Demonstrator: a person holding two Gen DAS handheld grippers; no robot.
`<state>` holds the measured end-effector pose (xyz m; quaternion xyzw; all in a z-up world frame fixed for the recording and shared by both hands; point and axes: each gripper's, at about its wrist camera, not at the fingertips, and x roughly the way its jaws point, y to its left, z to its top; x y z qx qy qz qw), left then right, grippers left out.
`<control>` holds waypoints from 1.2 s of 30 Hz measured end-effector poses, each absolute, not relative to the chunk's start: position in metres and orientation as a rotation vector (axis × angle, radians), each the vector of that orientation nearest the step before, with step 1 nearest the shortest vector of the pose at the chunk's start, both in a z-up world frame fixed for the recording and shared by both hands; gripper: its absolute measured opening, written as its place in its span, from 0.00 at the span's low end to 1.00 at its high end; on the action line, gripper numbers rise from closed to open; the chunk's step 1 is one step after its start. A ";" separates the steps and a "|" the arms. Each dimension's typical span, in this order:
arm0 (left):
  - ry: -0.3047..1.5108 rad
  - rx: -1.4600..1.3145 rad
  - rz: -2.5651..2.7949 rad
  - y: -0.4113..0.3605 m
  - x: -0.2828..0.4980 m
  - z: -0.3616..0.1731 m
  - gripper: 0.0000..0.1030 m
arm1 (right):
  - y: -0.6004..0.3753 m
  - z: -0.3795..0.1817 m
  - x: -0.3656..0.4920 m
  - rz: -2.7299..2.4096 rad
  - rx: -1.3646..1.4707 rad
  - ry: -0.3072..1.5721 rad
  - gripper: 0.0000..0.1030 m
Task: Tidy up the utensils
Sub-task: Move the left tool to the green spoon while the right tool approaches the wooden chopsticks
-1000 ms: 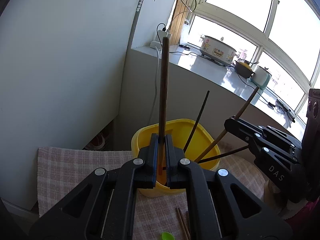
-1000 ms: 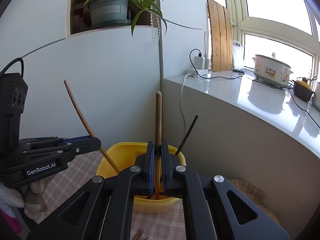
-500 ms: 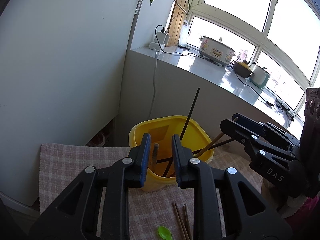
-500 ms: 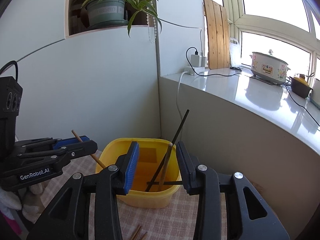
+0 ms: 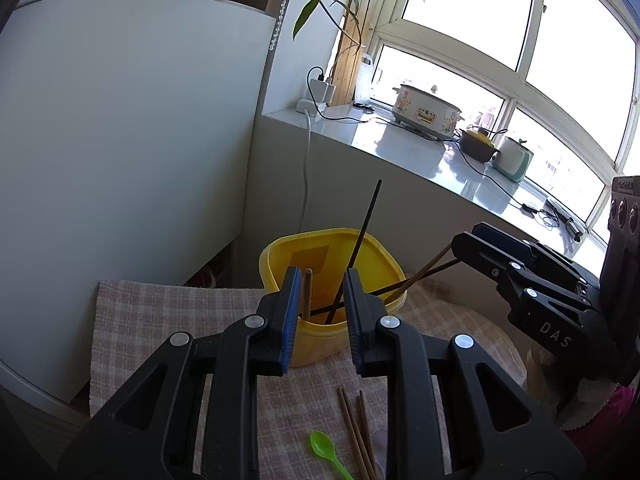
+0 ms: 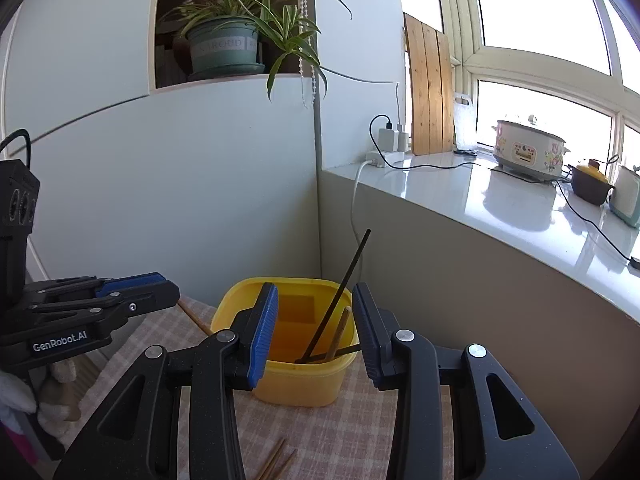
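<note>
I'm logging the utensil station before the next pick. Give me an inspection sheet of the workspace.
Surface: checked cloth covers it.
Job's things: yellow tub holds one dark chopstick and several brown ones, leaning; loose chopsticks and a green spoon lie on the cloth in front.
Clutter: soft toy at the left edge.
Grippers: left gripper and right gripper both have jaws apart, nothing between the pads.
Cables: charger leads run across the sill.
Surroundings: cooker and pots on the windowsill, potted plant on the shelf.
</note>
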<state>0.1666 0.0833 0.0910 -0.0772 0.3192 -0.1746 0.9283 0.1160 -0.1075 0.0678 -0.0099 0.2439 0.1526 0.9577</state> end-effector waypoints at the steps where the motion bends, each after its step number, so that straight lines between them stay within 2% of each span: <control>1: 0.651 -0.156 -0.360 0.083 0.162 0.092 0.19 | -0.109 0.069 0.112 0.307 -0.021 0.490 0.35; 6: 0.649 -0.161 -0.367 0.086 0.142 0.089 0.19 | -0.120 0.072 0.094 0.300 -0.004 0.477 0.35; 10: 0.682 -0.164 -0.389 0.087 0.126 0.078 0.19 | -0.135 0.067 0.078 0.297 0.024 0.476 0.47; 13: 0.740 -0.190 -0.412 0.087 0.118 0.061 0.19 | -0.144 0.056 0.072 0.308 0.036 0.511 0.47; 23: 0.971 -0.244 -0.470 0.075 0.112 -0.014 0.21 | -0.163 -0.007 0.078 0.369 0.117 0.763 0.47; 36: 1.143 -0.329 -0.446 0.075 0.126 -0.079 0.21 | -0.161 -0.090 0.106 0.447 0.332 1.066 0.47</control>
